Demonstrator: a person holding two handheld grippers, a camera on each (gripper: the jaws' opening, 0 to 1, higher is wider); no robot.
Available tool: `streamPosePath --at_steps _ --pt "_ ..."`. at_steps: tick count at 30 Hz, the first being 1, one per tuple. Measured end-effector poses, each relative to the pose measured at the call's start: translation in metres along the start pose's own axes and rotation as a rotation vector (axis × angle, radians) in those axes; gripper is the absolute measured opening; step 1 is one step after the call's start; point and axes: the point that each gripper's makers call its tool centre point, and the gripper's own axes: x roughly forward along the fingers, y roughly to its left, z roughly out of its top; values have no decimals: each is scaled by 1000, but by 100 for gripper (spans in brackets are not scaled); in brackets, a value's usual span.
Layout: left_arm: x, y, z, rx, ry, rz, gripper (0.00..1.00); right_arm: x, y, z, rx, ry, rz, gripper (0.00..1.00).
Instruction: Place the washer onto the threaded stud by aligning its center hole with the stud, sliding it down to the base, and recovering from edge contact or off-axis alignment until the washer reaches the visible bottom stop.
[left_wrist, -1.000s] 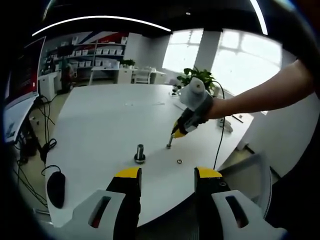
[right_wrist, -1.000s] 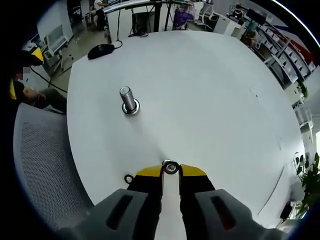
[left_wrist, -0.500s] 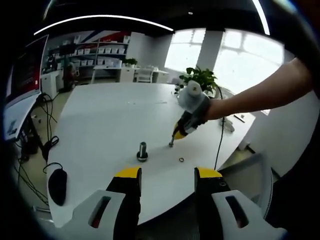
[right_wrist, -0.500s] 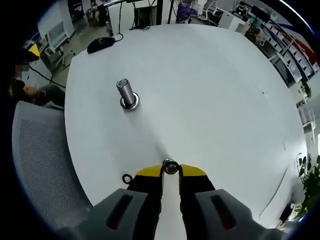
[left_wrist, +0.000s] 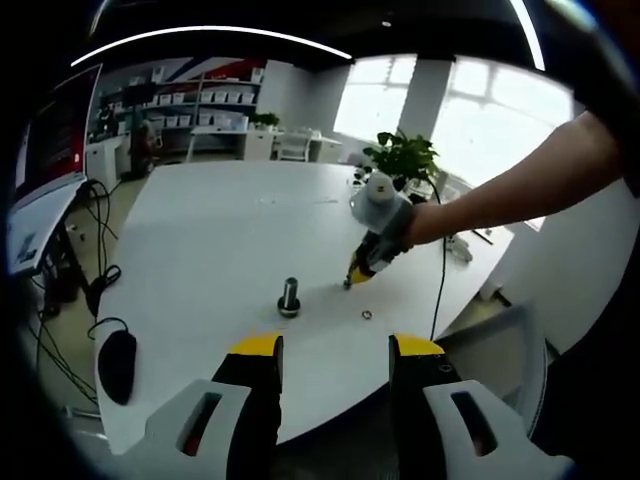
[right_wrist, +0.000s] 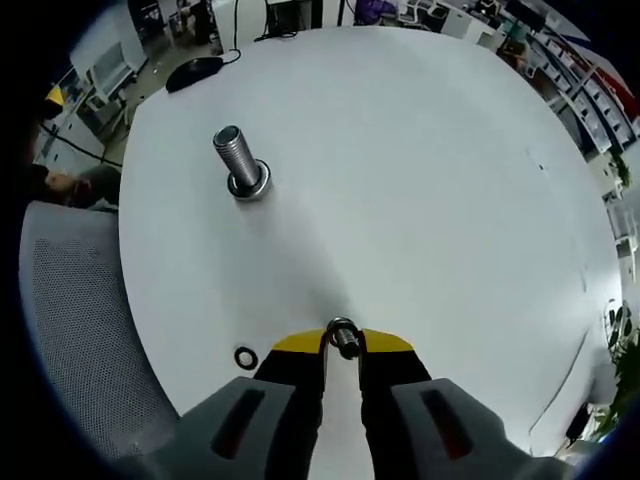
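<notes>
The threaded stud (left_wrist: 289, 297) (right_wrist: 237, 165) stands upright on the white table (left_wrist: 200, 240) (right_wrist: 420, 180), with a ring at its base. My right gripper (right_wrist: 342, 338) is shut on a small metal washer (right_wrist: 342, 332) at its fingertips, low over the table and well short of the stud. In the left gripper view, the right gripper (left_wrist: 358, 275) points down at the table just right of the stud, held by a person's arm. A second washer (left_wrist: 366, 316) (right_wrist: 245, 357) lies loose on the table. My left gripper (left_wrist: 335, 346) hangs open near the table's edge, holding nothing.
A black mouse (left_wrist: 117, 365) (right_wrist: 190, 70) lies near the table's edge. A grey mesh chair (right_wrist: 70, 330) stands beside the table. A monitor (left_wrist: 40, 190) and cables sit at the left, a plant (left_wrist: 400, 155) beyond the far edge.
Both views have shifted slightly, so the stud looks smaller and farther off. The right gripper stays shut on the washer, still beside the stud. The left gripper stays open.
</notes>
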Motion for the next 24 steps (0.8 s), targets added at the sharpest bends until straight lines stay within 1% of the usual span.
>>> streamPosePath --at_steps 4,10,12,14,17,19,22,24 --pt "0 0 -2 0 2 4 41 2 1 -2 12 2 5 14" --pt "0 -1 -3 -1 3 5 41 5 1 -3 6 5 3 14" --pt "1 -2 -3 -2 4 5 41 5 1 -3 13 3 4 16" --pt "1 -3 -3 0 6 4 41 4 2 -4 33 3 12 16" --pt "2 -4 -3 -14 4 -2 41 0 -2 -5 45 -12 -10 19" --pt "4 -5 -2 -8 6 -4 41 -2 -2 -5 53 -20 -10 20" --pt "6 -7 -1 -4 8 -10 41 -5 -4 -9 62 -26 -15 21" --pt "6 -5 1 -6 4 -1 41 -9 -3 -12 71 -29 -14 21"
